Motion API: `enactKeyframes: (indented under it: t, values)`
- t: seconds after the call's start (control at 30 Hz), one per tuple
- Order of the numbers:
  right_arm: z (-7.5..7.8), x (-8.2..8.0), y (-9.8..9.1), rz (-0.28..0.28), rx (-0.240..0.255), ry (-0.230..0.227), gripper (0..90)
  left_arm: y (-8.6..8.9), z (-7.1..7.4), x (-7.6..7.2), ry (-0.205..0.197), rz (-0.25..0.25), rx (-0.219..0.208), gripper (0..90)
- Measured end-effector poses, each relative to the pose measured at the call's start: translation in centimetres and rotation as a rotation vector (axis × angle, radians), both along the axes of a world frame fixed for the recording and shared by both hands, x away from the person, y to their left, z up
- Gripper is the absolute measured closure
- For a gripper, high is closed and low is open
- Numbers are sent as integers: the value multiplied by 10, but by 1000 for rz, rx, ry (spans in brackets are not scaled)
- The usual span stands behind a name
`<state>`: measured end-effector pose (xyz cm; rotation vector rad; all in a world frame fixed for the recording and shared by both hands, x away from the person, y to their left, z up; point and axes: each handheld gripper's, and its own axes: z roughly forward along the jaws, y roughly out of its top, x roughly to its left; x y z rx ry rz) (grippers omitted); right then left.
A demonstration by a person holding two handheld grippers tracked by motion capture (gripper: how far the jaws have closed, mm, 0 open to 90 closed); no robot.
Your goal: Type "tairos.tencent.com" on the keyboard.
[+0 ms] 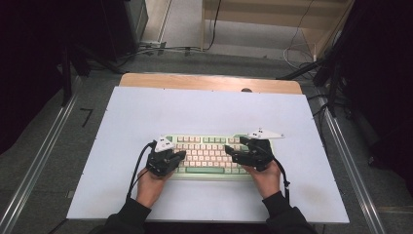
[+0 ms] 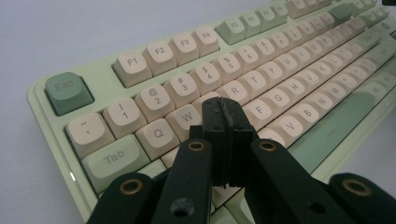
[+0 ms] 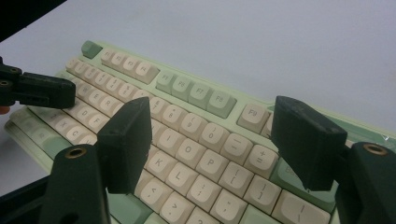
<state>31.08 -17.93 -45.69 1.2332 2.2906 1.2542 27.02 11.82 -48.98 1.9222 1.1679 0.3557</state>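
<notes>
Keyboard (image 1: 207, 155) on table (image 1: 146, 112), tongs above.

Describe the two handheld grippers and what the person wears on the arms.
Both the left gripper and the right gripper are black, with blocky bodies and two flat-padded jaws on linked bars fastened by brass-coloured rivets. Each carries a pale grey three-cornered plate on top, marked with small dark dots, and trails a black cable back toward the person. The sleeves are dark, ending at the wrists.
</notes>
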Motion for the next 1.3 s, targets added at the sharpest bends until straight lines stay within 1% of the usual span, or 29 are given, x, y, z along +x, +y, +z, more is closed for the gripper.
enactKeyframes:
  t: [0.17, 0.37, 0.47, 0.6, 0.8, 0.87, 0.9, 0.97, 1.03, 1.1, 1.13, 1.17, 1.2, 1.23, 1.27, 1.3]
  values:
    - [0, 0, 0, 0, -1, 2, 277, 0, -1, 0, 7, 5, 3, 900]
    - [0, 0, 0, -2, -3, 1, 278, 0, -1, 0, 7, 5, -2, 900]
    - [0, 0, 0, -1, -1, -1, 279, -1, -1, 0, 6, 2, 3, 900]
    - [-1, 0, 0, -2, -6, 1, 279, -1, -1, 0, 8, 4, -5, 900]
    - [-1, 0, 0, -4, -6, -1, 280, -1, -1, 0, 10, 4, -4, 900]
    - [-1, 0, 0, -3, -7, -1, 281, -1, -2, 0, 14, 2, 0, 900]
    - [-1, 0, 0, -1, -8, -2, 280, -1, -3, 1, 21, -5, 11, 900]
    - [-2, 0, 1, 0, -9, 0, 281, -1, -2, 0, 16, -1, -1, 900]
    - [-2, 0, 1, 0, -10, 0, 280, 2, 1, -1, -7, 0, -26, 864]
    - [-2, -1, 1, -1, -10, 0, 280, 5, 5, -2, -29, 5, -57, 854]
    - [-2, -1, 1, -1, -11, -1, 280, 7, 6, -3, -42, 7, -75, 828]
    - [-2, 0, 0, -2, -11, -2, 281, 8, 8, -4, -58, 13, -87, 730]
    - [-1, 0, 0, -3, -12, -3, 281, 9, 9, -5, -78, 20, -96, 657]
    - [-1, 0, 0, -5, -11, -2, 281, 10, 11, -7, -103, 32, -99, 569]
    - [-2, 0, 0, -4, -13, -1, 281, 10, 12, -8, -124, 55, -95, 504]
    - [-2, 0, 0, -4, -13, -1, 281, 10, 13, -8, -134, 66, -100, 504]
